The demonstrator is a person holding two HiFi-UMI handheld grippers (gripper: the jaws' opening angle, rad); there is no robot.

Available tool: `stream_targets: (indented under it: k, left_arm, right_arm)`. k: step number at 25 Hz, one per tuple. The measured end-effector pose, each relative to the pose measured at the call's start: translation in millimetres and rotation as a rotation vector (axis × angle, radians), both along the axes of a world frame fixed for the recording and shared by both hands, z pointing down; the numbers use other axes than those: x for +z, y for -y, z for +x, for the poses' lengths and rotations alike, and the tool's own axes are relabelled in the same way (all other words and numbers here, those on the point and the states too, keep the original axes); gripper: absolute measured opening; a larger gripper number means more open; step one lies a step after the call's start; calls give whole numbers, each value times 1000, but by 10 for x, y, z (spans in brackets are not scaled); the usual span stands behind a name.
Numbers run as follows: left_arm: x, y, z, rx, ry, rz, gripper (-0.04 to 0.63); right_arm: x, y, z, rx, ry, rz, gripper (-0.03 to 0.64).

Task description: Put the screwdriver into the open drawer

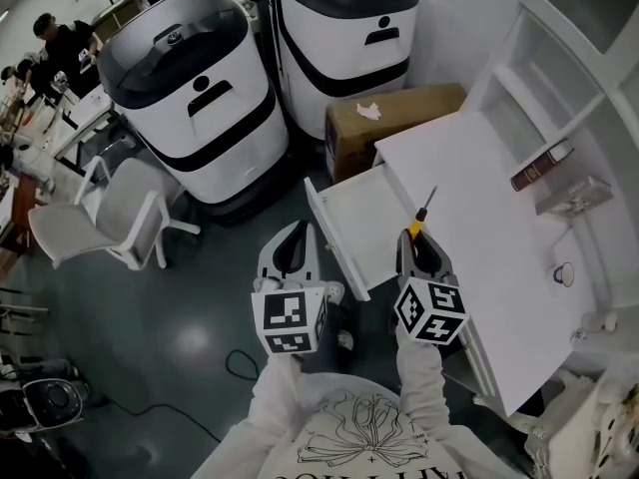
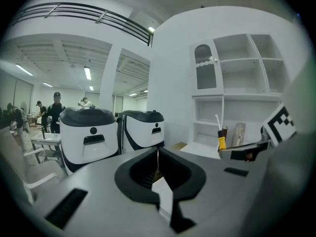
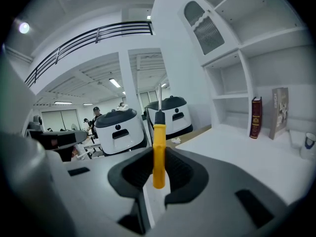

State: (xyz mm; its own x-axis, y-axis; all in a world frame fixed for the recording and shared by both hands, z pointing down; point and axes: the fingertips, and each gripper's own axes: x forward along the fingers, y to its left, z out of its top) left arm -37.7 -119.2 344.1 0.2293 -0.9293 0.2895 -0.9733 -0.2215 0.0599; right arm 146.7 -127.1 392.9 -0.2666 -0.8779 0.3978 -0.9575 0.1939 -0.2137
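Observation:
The screwdriver (image 1: pixel 417 224) has a yellow handle and a thin metal shaft that points away from me. My right gripper (image 1: pixel 412 238) is shut on its handle, above the right side of the open white drawer (image 1: pixel 361 230), by the desk's edge. In the right gripper view the screwdriver (image 3: pixel 158 152) stands upright between the jaws of the right gripper (image 3: pixel 157 168). My left gripper (image 1: pixel 298 230) hovers to the left of the drawer front, over the floor. The left gripper (image 2: pixel 158 152) is shut with nothing in it, and its view also shows the screwdriver (image 2: pixel 221 138) off to the right.
The white desk (image 1: pixel 489 238) carries a shelf unit (image 1: pixel 559 98) with a dark red book (image 1: pixel 542 165). A cardboard box (image 1: pixel 394 120) and two white-and-black machines (image 1: pixel 200 103) stand behind the drawer. A white chair (image 1: pixel 105 218) is at the left.

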Motion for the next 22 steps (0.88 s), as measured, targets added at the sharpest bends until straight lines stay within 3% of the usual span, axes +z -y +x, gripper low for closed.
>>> stream_targets:
  k: [12,22]
  left_arm:
    - [411,930,17,61,-3,-81,6]
    - [942,1349,55,104,0,-188,8]
  right_arm:
    - [465,816,-37,34,-12,-92,67]
    - [1020,1165,-81,37,-19,-207,67]
